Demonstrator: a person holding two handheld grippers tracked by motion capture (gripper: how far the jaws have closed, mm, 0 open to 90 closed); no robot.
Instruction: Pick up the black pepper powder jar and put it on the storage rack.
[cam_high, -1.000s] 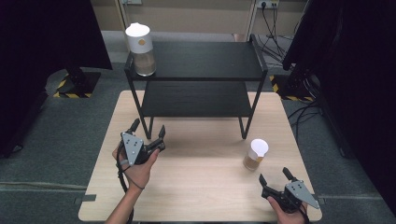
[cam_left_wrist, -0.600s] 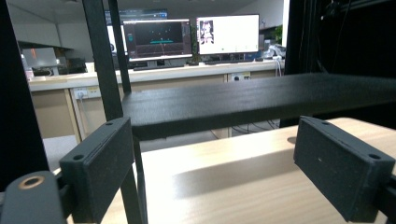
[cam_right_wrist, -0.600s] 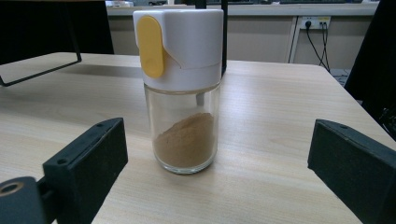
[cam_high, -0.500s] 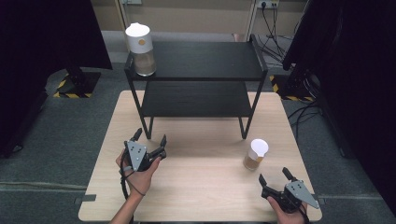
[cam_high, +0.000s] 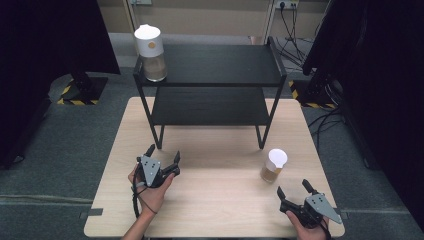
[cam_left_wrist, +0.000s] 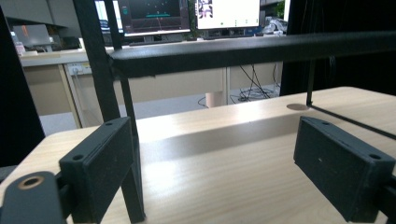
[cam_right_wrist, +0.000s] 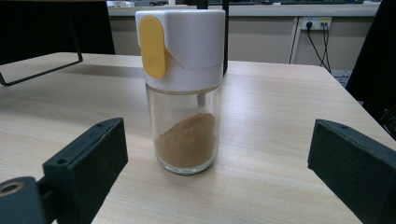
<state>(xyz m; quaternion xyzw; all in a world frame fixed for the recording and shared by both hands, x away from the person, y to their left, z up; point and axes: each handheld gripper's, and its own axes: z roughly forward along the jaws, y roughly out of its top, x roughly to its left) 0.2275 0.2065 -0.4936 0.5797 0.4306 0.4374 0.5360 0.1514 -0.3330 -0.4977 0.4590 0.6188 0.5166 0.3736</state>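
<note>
Left gripper (cam_high: 162, 156) had drifted down-right toward lower centre; right gripper (cam_high: 291, 189) stayed lower right. Both jaws wide apart, empty. Spice jar (cam_high: 273, 166) stood right of centre, just above right gripper. Glass: light, rigid, slick, breakable. Grip glass body below white cap (cam_right_wrist: 180, 46).

The high view looks forward and down from above the person's side, taking in the whole desk (cam_high: 215, 205) and the black rack (cam_high: 210, 85). The left gripper view sits low, close to the desk top, facing the rack's leg (cam_left_wrist: 105, 84). The right gripper view, equally low, faces the nearby spice jar (cam_right_wrist: 183, 88), which the high view shares (cam_high: 274, 166).
</note>
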